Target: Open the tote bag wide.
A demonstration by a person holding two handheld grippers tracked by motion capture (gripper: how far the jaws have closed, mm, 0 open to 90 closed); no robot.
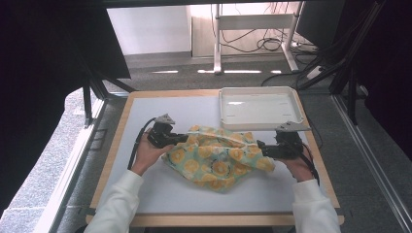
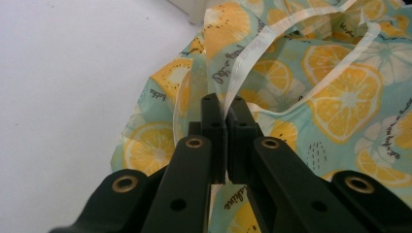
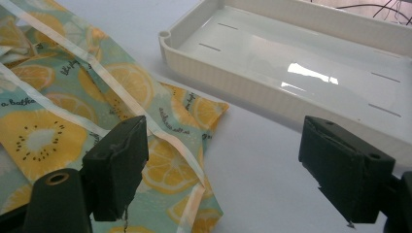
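Observation:
A crumpled mint-green cloth point(image 1: 216, 158) printed with orange and lemon slices lies in the middle of the white table point(image 1: 160, 111). My left gripper point(image 1: 182, 138) sits at the cloth's left edge. In the left gripper view its jaws point(image 2: 226, 104) are pressed together on the cloth's point(image 2: 340, 97) white-trimmed edge point(image 2: 243, 68). My right gripper point(image 1: 265, 148) rests at the cloth's right side. The right gripper view shows this gripper point(image 3: 238, 150) wide open, one jaw over the cloth point(image 3: 48, 121) and the other over bare table, with nothing gripped.
An empty white plastic tray point(image 1: 257, 91) stands at the table's far right, just beyond the cloth; its near wall point(image 3: 233, 73) is close to my right gripper. Bare table lies to the left and along the near edge. Cables trail from both grippers.

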